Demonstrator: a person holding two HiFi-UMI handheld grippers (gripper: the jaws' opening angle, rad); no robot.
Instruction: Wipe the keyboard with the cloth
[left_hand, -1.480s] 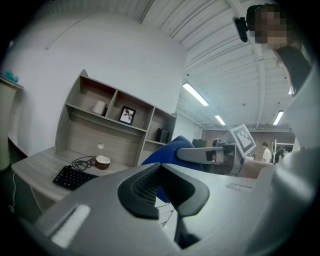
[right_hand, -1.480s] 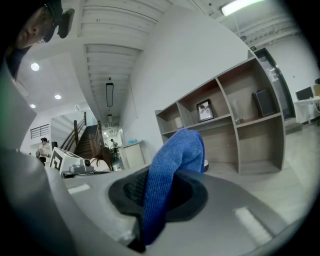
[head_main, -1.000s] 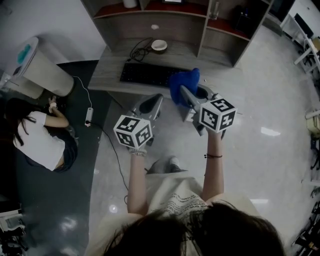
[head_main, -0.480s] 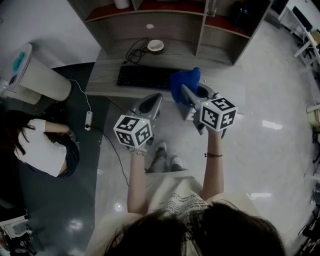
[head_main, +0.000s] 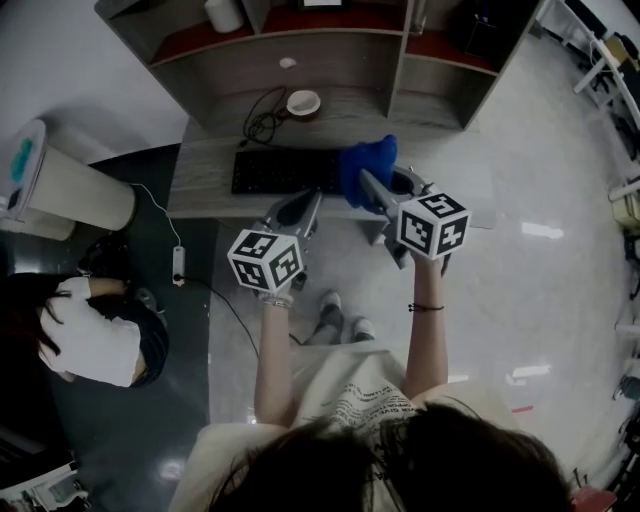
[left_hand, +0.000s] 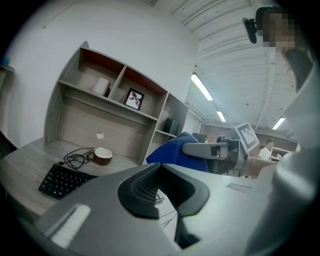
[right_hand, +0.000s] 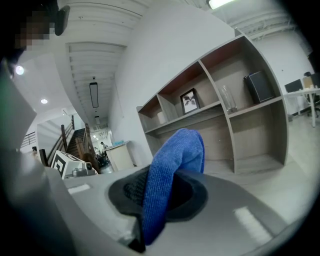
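Nothing readable is showing. The print on the person's shirt (head_main: 350, 400) is appearing only as tiny blurred lines. The small sticker (left_hand: 241, 186) on the left claw (left_hand: 161, 167) is coming through too faint to read. The marker cubes (head_main: 266, 262) are carrying square patterns, not letters.

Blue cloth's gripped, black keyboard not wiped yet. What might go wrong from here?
The blue microfibre cloth is pinched by a narrow fold in the right gripper; wiping pressure may pull it out.
The coiled black cable and small brown-and-white bowl lie just behind the black keyboard; a long stroke might snag or knock them.
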